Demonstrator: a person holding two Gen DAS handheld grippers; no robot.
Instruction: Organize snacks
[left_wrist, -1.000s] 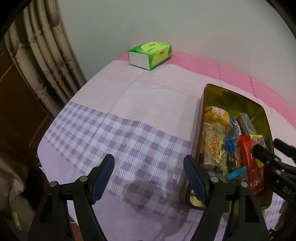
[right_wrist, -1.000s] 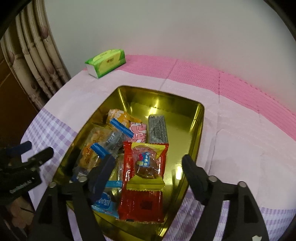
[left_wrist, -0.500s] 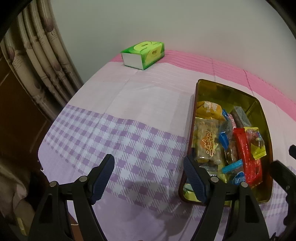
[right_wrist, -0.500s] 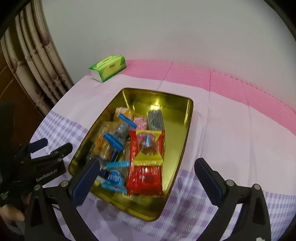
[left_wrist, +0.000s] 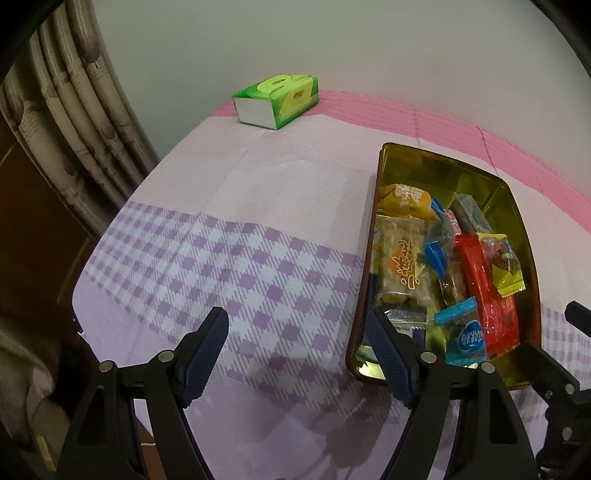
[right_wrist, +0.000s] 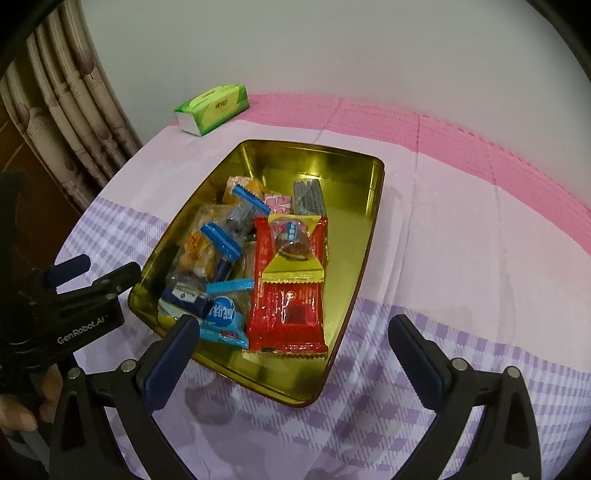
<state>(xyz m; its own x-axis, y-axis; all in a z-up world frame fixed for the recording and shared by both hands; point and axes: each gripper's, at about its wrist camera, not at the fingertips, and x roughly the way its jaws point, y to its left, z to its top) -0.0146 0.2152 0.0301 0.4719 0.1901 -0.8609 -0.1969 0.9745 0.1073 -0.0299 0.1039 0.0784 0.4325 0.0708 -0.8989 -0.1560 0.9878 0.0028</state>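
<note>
A gold tin tray (right_wrist: 332, 166) holds several wrapped snacks. A yellow packet (right_wrist: 295, 258) lies on a red packet (right_wrist: 288, 310), with a blue packet (right_wrist: 221, 319) beside them and a grey one (right_wrist: 308, 197) further back. My right gripper (right_wrist: 293, 328) hovers over the tray's near end, open wide, with nothing pressed between its pads. My left gripper (left_wrist: 295, 321) is open over the purple checked cloth just left of the tray (left_wrist: 436, 162), holding nothing. It also shows in the right wrist view as the left gripper (right_wrist: 96, 271) beside the tray's left wall.
A green tissue box (left_wrist: 277, 101) stands at the far edge by the wall. A curtain (left_wrist: 74, 110) hangs past the table's left edge. A hand (right_wrist: 18, 413) grips the left tool. Bare cloth lies right of the tray (right_wrist: 461, 240).
My right gripper's jaws have spread wider and it has drawn back from the tray, leaving the yellow packet lying on the red one. The left gripper has barely moved.
</note>
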